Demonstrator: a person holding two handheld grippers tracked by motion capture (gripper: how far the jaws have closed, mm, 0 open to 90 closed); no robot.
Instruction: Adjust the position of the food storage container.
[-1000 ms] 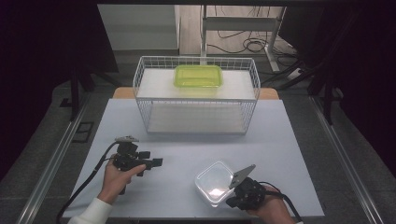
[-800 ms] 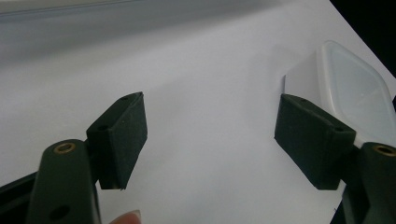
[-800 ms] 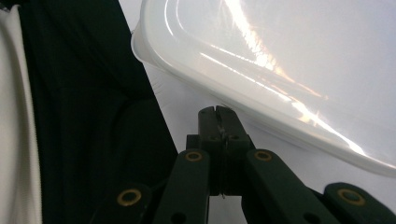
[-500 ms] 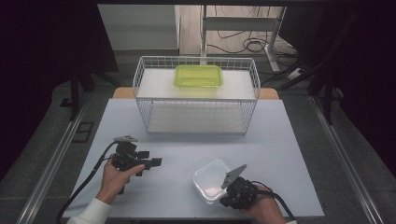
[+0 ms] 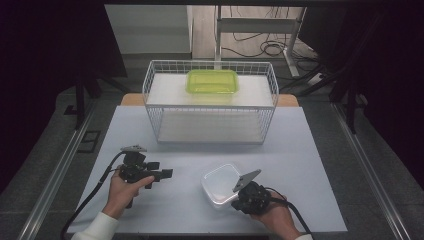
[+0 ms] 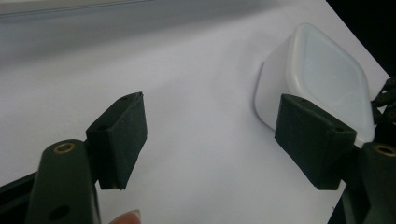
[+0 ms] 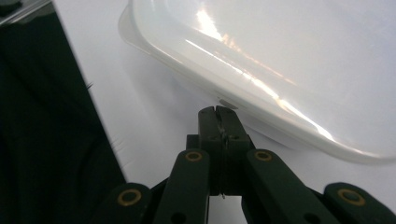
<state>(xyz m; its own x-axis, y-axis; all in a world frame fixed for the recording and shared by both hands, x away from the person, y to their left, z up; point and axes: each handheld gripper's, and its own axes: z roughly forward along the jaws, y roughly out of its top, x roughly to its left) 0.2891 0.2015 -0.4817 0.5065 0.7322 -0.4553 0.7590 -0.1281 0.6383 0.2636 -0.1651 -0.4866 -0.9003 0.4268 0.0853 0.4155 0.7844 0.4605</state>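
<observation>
A white plastic container (image 5: 220, 182) with a lid sits on the pale table near the front, right of centre. My right gripper (image 5: 234, 200) is at its near right side, shut. In the right gripper view the closed fingertips (image 7: 218, 112) touch the underside of the container's rim (image 7: 261, 60), where a small tab shows; I cannot tell if it is pinched. My left gripper (image 5: 160, 170) is held above the table to the left, open, pointing toward the container. In the left gripper view its gap (image 6: 210, 140) holds nothing, with the container (image 6: 327, 74) beyond the right jaw.
A white wire basket (image 5: 210, 107) stands at the back of the table with a lime-green lidded container (image 5: 212, 81) on its upper level. The table (image 5: 310, 165) ends close in front of both hands. Cables trail from both grippers.
The right gripper and the white container have shifted together a little to the left and away from the front edge; the container now lies flatter. The left gripper has stayed put.
</observation>
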